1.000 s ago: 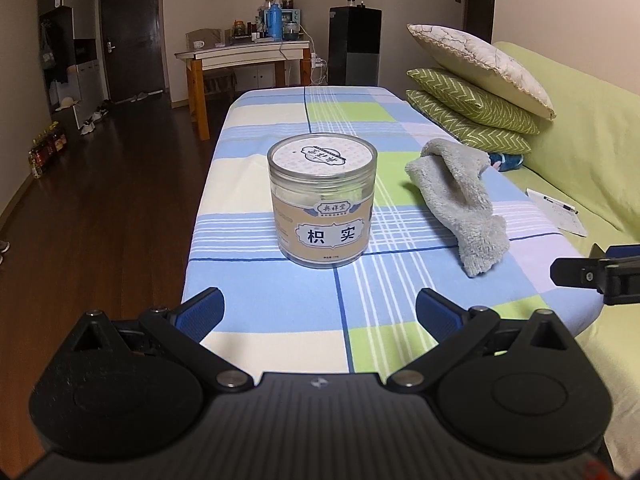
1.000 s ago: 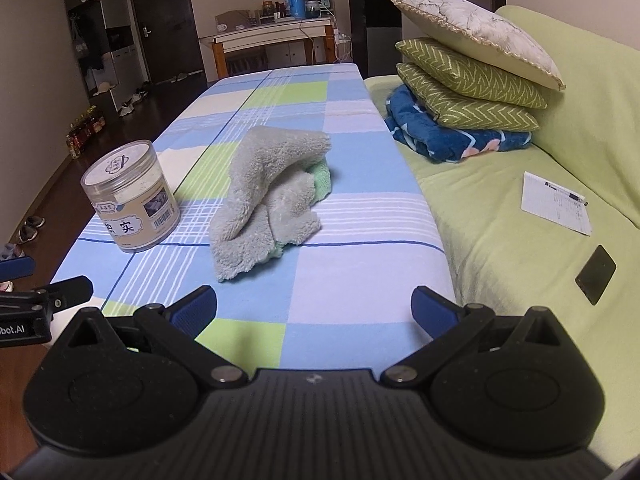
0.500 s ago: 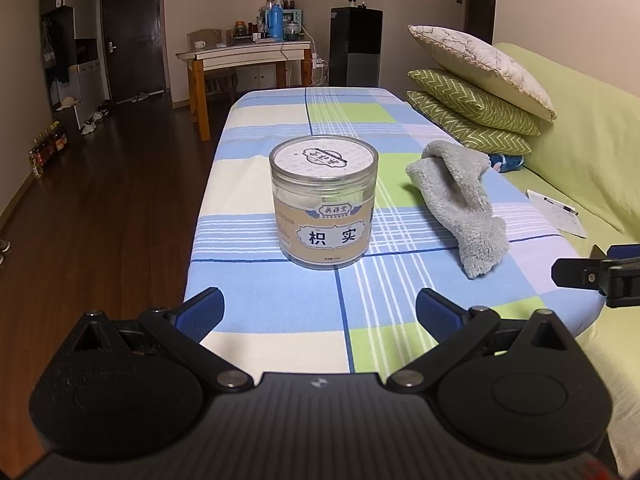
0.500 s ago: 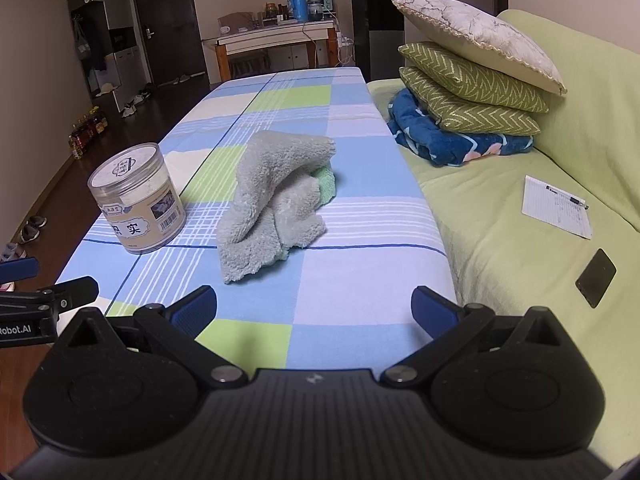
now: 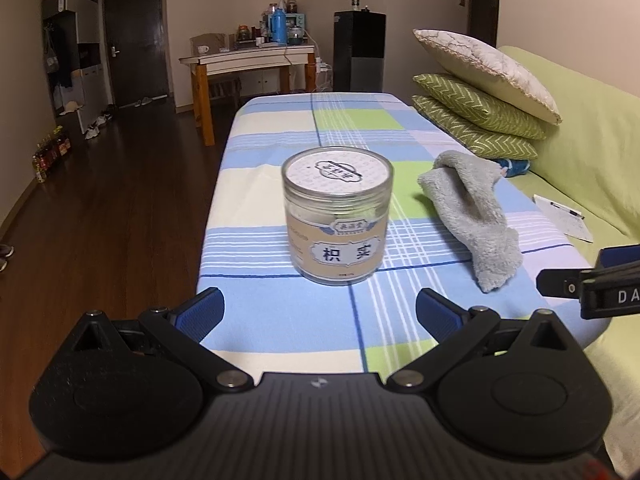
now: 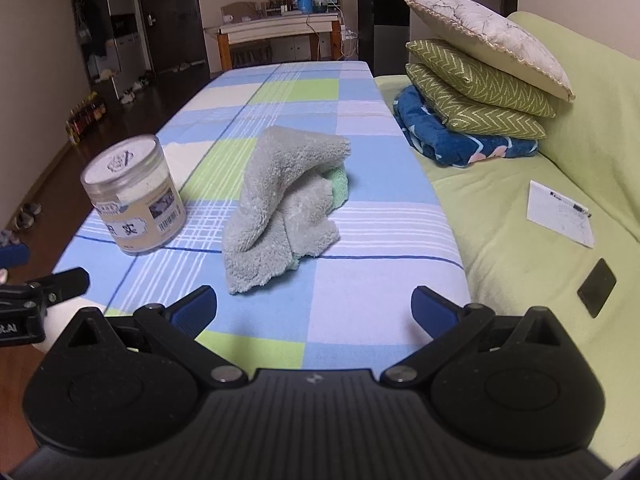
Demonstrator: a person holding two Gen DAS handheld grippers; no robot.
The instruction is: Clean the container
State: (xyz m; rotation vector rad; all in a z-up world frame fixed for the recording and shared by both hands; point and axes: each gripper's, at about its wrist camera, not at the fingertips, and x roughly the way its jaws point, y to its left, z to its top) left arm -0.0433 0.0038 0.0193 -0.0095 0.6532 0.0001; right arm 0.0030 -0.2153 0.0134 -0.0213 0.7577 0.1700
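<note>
The left tongs [image 5: 320, 312] are hanging spread wide and empty over the near edge of the checked tabletop [image 5: 280, 304]. The container [image 5: 337, 216], a clear lidded jar, is standing upright straight ahead of them, centred between their fingers but apart. Just right of it a grey cloth [image 6: 280, 204] is lying crumpled. The right tongs [image 6: 314, 308] are also gaping empty, pointing just right of the cloth's near end.
</note>
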